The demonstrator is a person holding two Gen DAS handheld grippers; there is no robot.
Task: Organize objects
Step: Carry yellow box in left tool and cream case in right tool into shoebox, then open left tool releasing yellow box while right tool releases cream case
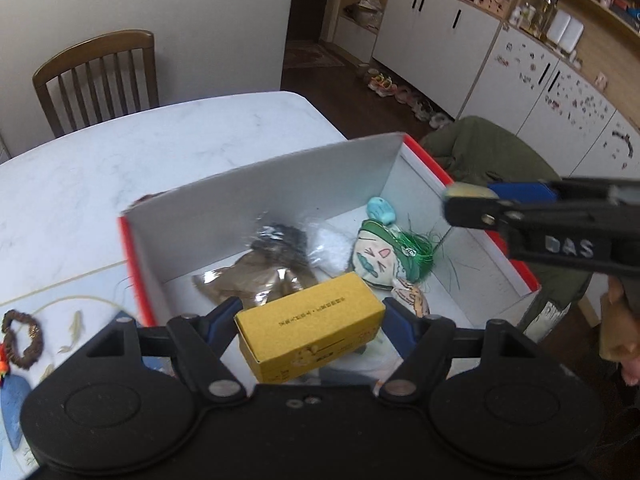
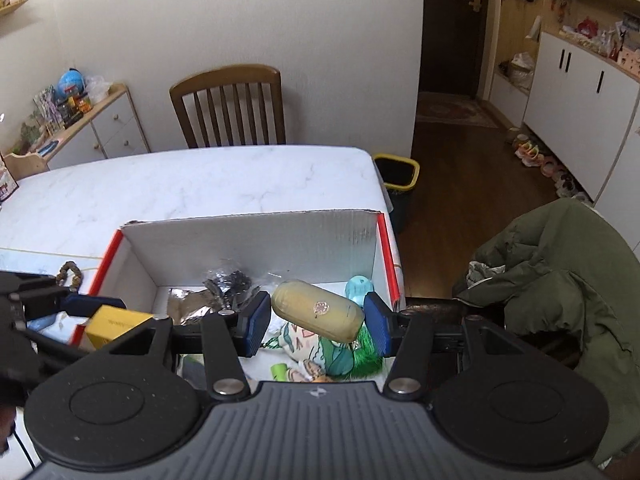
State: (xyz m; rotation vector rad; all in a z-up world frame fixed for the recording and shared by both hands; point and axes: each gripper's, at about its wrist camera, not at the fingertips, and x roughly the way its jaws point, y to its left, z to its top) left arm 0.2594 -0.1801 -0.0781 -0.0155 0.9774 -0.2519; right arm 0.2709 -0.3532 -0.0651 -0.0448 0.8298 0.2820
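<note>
An open cardboard box with red sides and a white inside (image 1: 256,196) stands on the marble table. My left gripper (image 1: 310,320) is shut on a yellow carton (image 1: 312,332), holding it over the box's near end. In the right wrist view my right gripper (image 2: 318,322) is shut on a beige oblong pouch (image 2: 316,314), above the box (image 2: 248,240). Inside lie a clear bag of dark items (image 1: 280,240), a brown foil bag (image 1: 248,284), a doll-face pouch with green hair (image 1: 384,260) and a light-blue toy (image 1: 382,210). The right gripper (image 1: 460,200) also shows at the right of the left wrist view.
A beaded bracelet (image 1: 22,338) lies on a printed mat left of the box. A wooden chair (image 2: 230,106) stands behind the table. A green jacket (image 2: 560,280) hangs over a seat on the right. A yellow-rimmed bin (image 2: 396,176) sits past the table's corner.
</note>
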